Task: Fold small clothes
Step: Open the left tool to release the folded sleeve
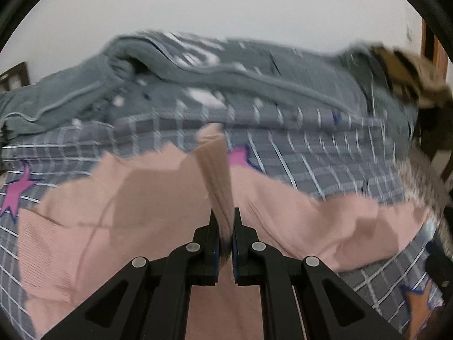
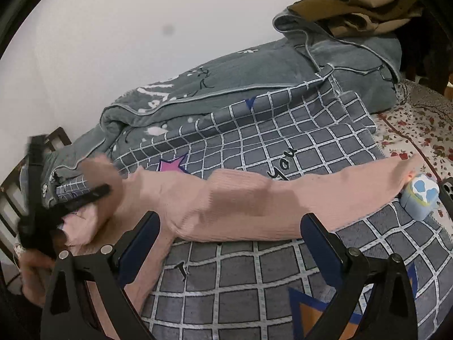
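A grey checked blanket (image 2: 254, 153) covered the bed, and across its near edge lay the pink garment (image 2: 243, 206). The left gripper (image 1: 225, 226) pinched a fold of it; the right gripper (image 2: 229, 243) hung spread and empty above it. Likely mid-fold; next, laying the lifted part down flat.

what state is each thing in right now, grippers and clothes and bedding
left gripper: shut on a raised fold of the pink garment
right gripper: open, holding nothing, above the garment
pink garment: spread across the checked blanket, one part lifted
checked blanket: lying flat on the bed
grey quilt: bunched along the wall
brown clothes: heaped on the quilt
small blue case: closed, beside the garment's end
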Demonstrator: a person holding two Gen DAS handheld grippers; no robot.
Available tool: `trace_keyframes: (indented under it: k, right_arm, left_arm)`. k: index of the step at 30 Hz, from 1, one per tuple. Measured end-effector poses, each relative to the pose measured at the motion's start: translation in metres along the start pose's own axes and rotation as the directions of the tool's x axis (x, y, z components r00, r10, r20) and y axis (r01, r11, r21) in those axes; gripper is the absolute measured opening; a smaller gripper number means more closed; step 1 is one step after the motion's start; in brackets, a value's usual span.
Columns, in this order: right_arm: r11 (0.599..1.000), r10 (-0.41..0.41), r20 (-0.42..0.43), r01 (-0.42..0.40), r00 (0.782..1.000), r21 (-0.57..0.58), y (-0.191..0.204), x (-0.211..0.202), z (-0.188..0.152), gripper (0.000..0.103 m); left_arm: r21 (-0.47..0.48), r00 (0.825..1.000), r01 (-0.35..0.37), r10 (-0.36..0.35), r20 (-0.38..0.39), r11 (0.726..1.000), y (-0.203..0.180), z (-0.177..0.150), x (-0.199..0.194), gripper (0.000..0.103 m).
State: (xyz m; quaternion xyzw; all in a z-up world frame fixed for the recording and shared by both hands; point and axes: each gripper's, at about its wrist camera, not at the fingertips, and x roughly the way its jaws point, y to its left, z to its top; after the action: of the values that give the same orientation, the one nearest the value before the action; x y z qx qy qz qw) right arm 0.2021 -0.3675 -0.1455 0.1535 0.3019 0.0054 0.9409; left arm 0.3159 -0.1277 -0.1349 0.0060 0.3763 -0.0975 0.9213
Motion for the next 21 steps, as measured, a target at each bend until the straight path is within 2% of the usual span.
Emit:
trace_keyframes:
  k: [4, 6, 7, 9, 13, 19, 20, 21]
  right_arm:
    - [1.0, -0.009, -0.013, 0.008, 1.0, -0.023, 0.003, 0.003, -0.002, 0.099]
    - [0.999, -0.008, -0.017, 0.008, 1.0, -0.035, 0.005, 0.005, -0.002, 0.099]
    - [0.999, -0.01, -0.019, 0.009, 1.0, -0.041, 0.007, 0.005, -0.003, 0.099]
    - [0.999, -0.006, -0.022, 0.005, 1.0, -0.05, 0.01, 0.006, -0.003, 0.099]
    - [0.998, 0.006, -0.024, -0.008, 1.0, -0.066, 0.021, 0.01, -0.005, 0.099]
    - [0.992, 0.031, -0.054, -0.037, 0.998, -0.118, 0.055, 0.026, -0.012, 0.099]
    - [0.991, 0.032, -0.058, -0.04, 0.998, -0.127, 0.06, 0.028, -0.014, 0.099]
    - [0.99, 0.035, -0.064, -0.043, 0.997, -0.136, 0.066, 0.031, -0.016, 0.099]
  left_arm:
    - [0.032, 0.996, 0.05, -0.047, -0.075, 0.998, -0.009, -0.018, 0.017, 0.01]
    - [0.052, 0.989, 0.092, -0.085, -0.117, 0.994, -0.014, -0.024, 0.019, 0.025]
    - [0.058, 0.988, 0.092, -0.084, -0.126, 0.994, -0.012, -0.026, 0.018, 0.027]
    - [0.066, 0.993, 0.057, -0.05, -0.11, 0.996, -0.007, -0.03, 0.009, 0.029]
    - [0.013, 0.995, 0.037, -0.036, -0.094, 0.999, 0.019, -0.028, -0.007, 0.032]
    - [-0.05, 0.998, -0.01, 0.006, -0.064, 0.999, 0.084, -0.035, -0.037, 0.033]
    - [-0.062, 0.998, -0.027, 0.023, -0.063, 0.998, 0.1, -0.038, -0.042, 0.037]
    - [-0.07, 0.997, -0.047, 0.043, -0.06, 0.996, 0.113, -0.041, -0.045, 0.05]
